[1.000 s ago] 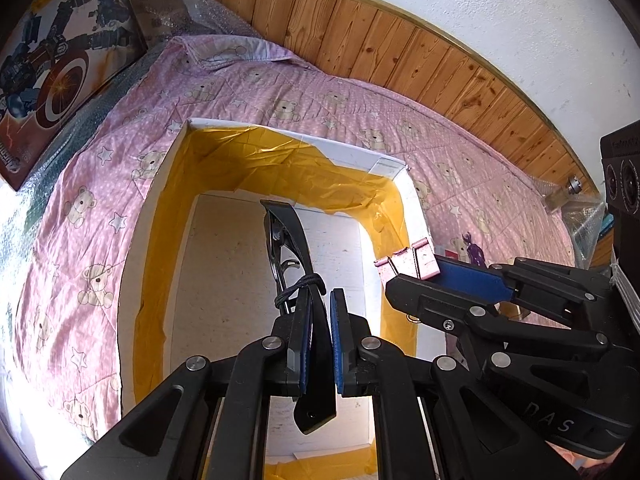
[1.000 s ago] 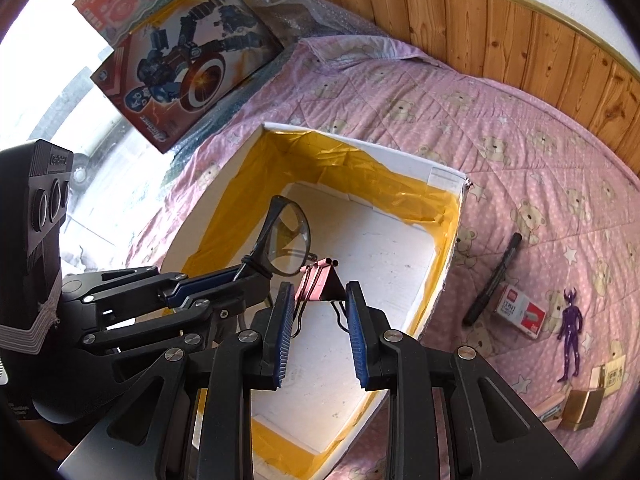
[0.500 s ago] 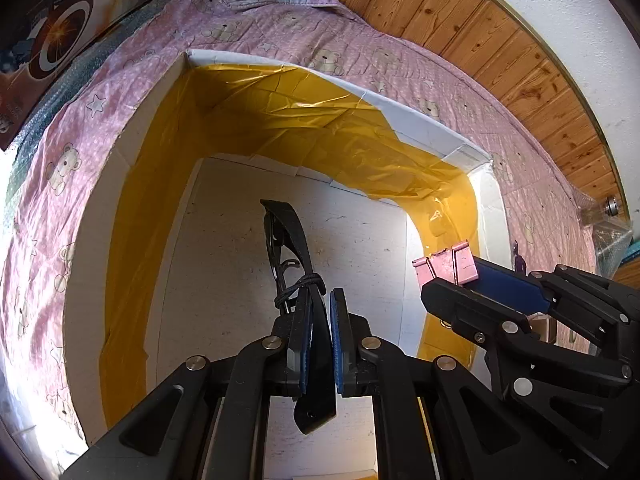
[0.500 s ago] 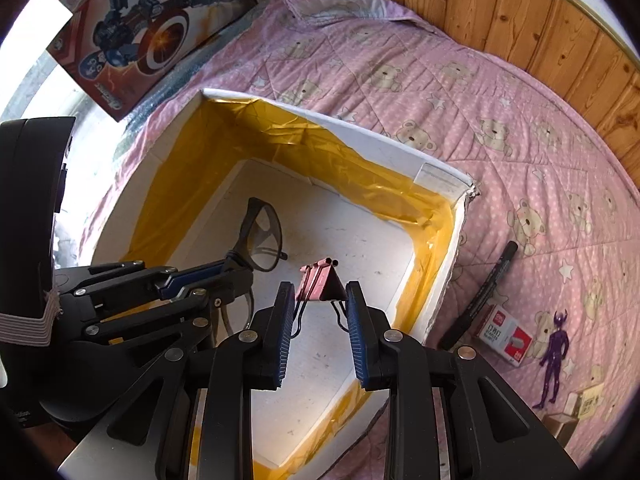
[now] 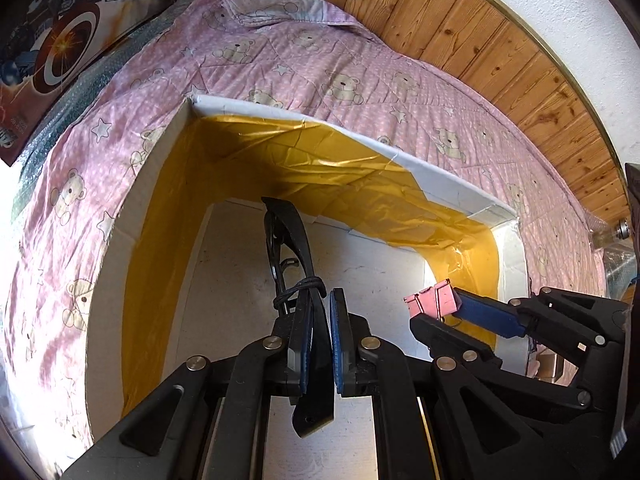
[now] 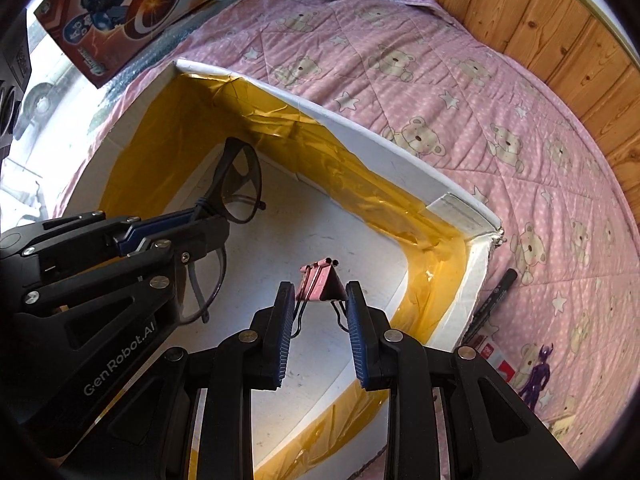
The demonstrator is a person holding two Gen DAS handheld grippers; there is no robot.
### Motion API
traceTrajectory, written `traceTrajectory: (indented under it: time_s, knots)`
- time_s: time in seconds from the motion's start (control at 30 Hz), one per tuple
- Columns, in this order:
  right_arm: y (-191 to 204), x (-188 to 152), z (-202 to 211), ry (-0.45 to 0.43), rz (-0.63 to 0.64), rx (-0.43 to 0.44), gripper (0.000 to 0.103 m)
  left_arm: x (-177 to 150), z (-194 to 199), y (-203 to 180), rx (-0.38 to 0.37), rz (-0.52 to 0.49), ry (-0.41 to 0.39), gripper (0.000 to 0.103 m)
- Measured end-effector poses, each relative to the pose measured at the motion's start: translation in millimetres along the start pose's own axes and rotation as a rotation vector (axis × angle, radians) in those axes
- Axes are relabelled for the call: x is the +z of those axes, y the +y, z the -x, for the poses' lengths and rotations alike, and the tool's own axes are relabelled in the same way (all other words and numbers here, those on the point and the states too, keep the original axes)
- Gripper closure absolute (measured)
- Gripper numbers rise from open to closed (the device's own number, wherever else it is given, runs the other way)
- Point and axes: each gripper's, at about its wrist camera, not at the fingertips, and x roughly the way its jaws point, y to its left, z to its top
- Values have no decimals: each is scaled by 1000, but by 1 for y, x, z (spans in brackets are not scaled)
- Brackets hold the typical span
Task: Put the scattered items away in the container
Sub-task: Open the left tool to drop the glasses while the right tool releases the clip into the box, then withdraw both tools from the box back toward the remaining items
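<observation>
A white box (image 5: 452,184) (image 6: 400,156) lined with yellow foil lies open on a pink bear-print quilt. My left gripper (image 5: 320,312) (image 6: 200,220) is shut on a pair of black-framed glasses (image 5: 286,240) (image 6: 240,184), holding them by a folded arm low inside the box. My right gripper (image 6: 320,300) (image 5: 444,312) is shut on a pink binder clip (image 6: 320,282) (image 5: 430,303) by its wire handles, also down within the box walls, to the right of the glasses. Both items hang just above the white box floor.
Outside the box's right wall lie a black marker (image 6: 496,296), a small red-and-white box (image 6: 494,356) and a purple figurine (image 6: 538,376). A toy carton (image 6: 132,4) (image 5: 52,40) leans at the far left. A wooden headboard (image 5: 480,48) borders the quilt.
Both grippers have sunk deeper into the box with their loads; the box walls now rise around them. Neither grip has changed.
</observation>
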Motion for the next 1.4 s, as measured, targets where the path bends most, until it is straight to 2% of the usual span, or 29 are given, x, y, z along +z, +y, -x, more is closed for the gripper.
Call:
traceTrajectory:
  time_s: [0.2, 0.33, 0.5, 0.83, 1.4]
  knots:
    - [-1, 11, -5, -16, -38, -14, 73, 10, -10, 10, -55, 45, 7, 93]
    - [-2, 12, -5, -15, -57, -13, 72, 10, -15, 19, -51, 77, 5, 77]
    - [-3, 5, 2, -24, -72, -14, 71, 4, -10, 22, -43, 65, 9, 71]
    - [-1, -23, 22, -37, -93, 7, 71, -5, 19, 12, -41, 26, -22, 70]
    - [29, -72, 67, -110, -77, 55, 71, -56, 68, -1, -26, -50, -56, 70]
